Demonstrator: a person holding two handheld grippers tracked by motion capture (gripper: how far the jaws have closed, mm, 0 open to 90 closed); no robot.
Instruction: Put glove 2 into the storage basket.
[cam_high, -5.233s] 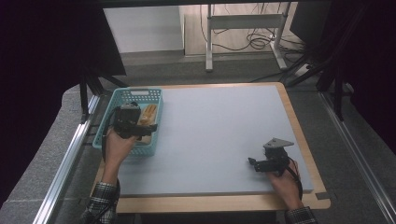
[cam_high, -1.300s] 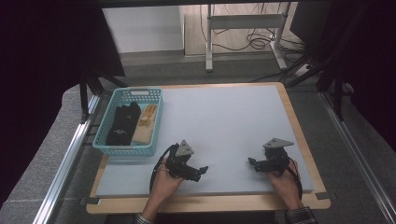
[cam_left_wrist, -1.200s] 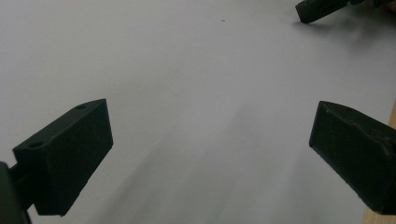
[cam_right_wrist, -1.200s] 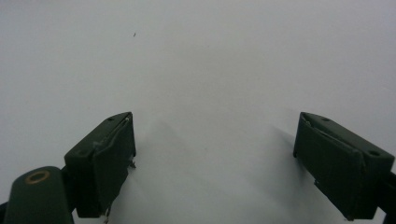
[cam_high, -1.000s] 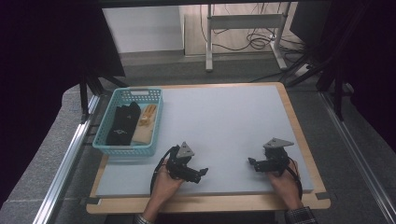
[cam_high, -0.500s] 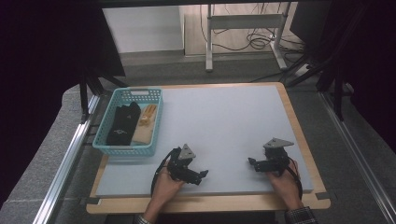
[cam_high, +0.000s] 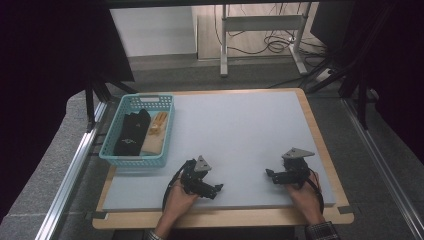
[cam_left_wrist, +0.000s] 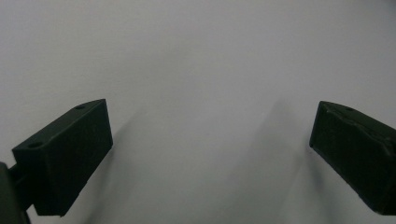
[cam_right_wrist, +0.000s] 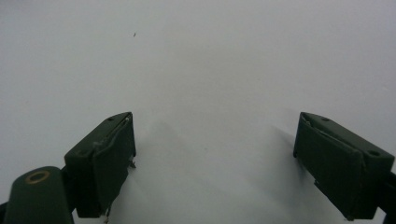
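My left gripper rests low on the pale grey mat near the front edge, left of centre, its jaws pointing right. In the left gripper view it is open, its black jaws wide apart over bare mat. My right gripper sits at the front right of the mat, jaws pointing left. It is open too, with nothing between its jaws. A teal basket at the mat's left side holds a black cloth item and a tan glove-like item.
The mat lies on a wooden board with a raised rim. A metal rail runs along the left side and another along the right. Beyond the table stands a white frame with cables on the floor.
Since 5.2 s ago my left gripper has come out of the basket to the front of the mat. Over the last second both grippers have stayed almost still.
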